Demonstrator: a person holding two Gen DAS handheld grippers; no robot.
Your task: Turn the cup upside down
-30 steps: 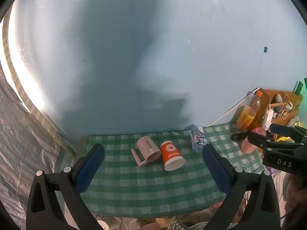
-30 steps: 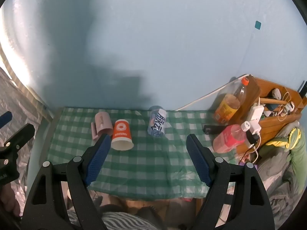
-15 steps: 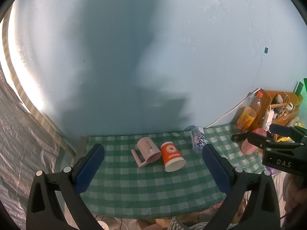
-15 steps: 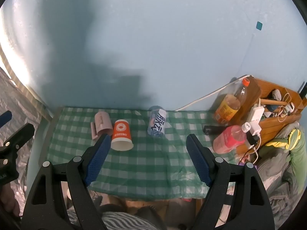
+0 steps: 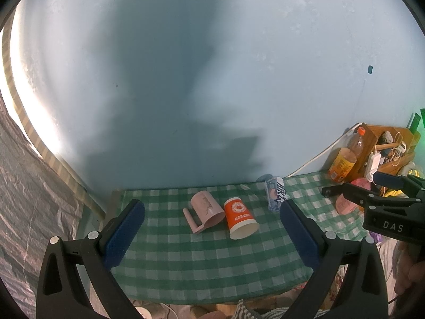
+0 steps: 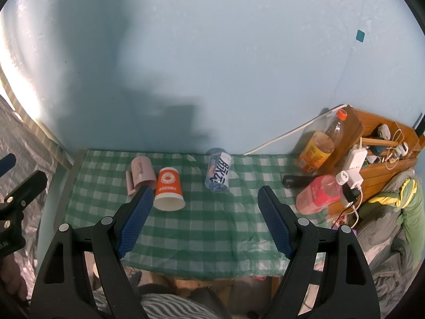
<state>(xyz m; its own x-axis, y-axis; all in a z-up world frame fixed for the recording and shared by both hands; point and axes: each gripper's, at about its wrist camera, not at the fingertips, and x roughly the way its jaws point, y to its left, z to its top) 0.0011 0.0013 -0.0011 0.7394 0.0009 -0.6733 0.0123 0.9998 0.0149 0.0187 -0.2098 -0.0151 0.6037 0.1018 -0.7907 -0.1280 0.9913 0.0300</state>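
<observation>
Nothing's really started yet: both the left gripper (image 5: pixel 212 228) and right gripper (image 6: pixel 205 219) hang wide open, well short of the orange cup (image 5: pixel 240 218), which already looks rim-down mid-table beside the pink mug (image 5: pixel 204 212).

matt paper, orange cup (image 5: pixel 240 217) with white rim; smooth matt pink plastic mug (image 5: pixel 205 210); glossy printed can (image 6: pixel 218 174); green-checked cloth with a slight sheen over the surface (image 6: pixel 212 226); clear glossy plastic bottle (image 6: pixel 320 145); bare wooden organiser (image 6: pixel 382 146); ribbed blue rubbery pads (image 6: pixel 136 219) on matt black plastic jaws.
</observation>
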